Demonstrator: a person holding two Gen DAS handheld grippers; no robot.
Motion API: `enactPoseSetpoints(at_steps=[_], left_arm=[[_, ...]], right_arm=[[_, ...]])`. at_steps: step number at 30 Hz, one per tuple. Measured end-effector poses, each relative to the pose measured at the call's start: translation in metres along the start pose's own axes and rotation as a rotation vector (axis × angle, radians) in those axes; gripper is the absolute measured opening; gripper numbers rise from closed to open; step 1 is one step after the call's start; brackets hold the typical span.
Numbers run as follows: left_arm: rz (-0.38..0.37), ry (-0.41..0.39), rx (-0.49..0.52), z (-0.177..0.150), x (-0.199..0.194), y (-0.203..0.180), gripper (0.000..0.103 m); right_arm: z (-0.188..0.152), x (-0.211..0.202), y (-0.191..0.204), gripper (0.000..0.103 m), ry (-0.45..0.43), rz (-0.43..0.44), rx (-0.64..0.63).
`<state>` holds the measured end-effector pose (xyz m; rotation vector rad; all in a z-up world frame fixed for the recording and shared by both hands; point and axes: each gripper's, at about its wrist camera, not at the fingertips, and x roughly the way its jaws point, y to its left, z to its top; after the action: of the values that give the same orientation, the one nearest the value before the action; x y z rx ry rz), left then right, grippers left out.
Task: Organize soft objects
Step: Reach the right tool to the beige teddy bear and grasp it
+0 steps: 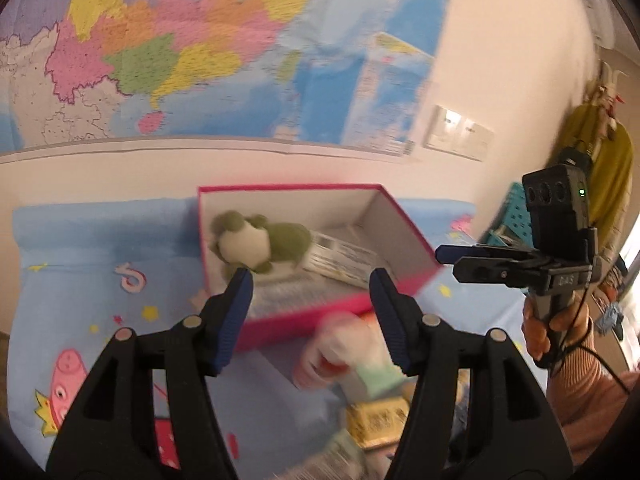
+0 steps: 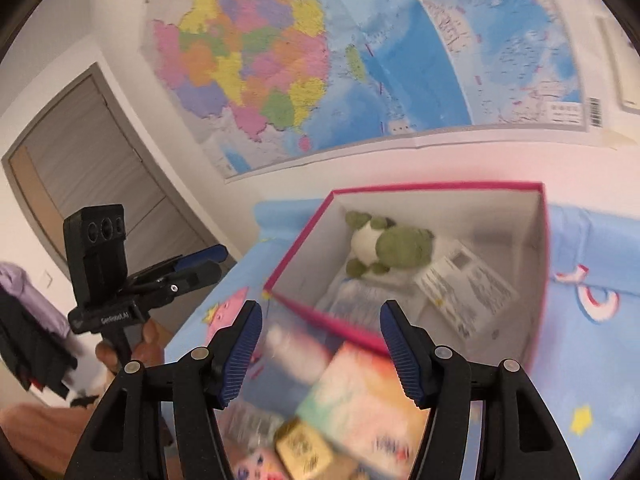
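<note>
Blue cartoon bedsheet [image 1: 80, 248] bears a pink box [image 1: 320, 312] holding a green plush [image 1: 260, 244]; both tools gape, empty.

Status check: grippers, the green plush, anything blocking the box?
Left gripper, right gripper open, empty. Green plush in pink box. Packets piled in front.

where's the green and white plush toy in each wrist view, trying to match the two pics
Left wrist view: the plush toy lies inside the pink box, in its left part, just above the tip of the left blue pad.
Right wrist view: the plush toy lies in the box's far left corner, above centre of the picture.
Shared landmark: the wall map above the box.
</note>
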<state>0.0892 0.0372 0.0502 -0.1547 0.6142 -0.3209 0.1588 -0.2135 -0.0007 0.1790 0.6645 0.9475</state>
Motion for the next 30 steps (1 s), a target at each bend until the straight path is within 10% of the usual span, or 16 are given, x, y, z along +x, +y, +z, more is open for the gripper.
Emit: enactPoseSetpoints(at_steps=[15,30], left_arm=[[-0.188,0.22,0.084,-0.088,0.025,-0.084,0.062],[-0.213,0.377,0.095,-0.122,0.061,-0.113,0.057]], right_arm=[[-0.125,-0.036,-0.058,0.063,0.123,-0.141,0.202],[-0.147,-0.021,-0.07,0.063,0.132,-0.128,0.219]])
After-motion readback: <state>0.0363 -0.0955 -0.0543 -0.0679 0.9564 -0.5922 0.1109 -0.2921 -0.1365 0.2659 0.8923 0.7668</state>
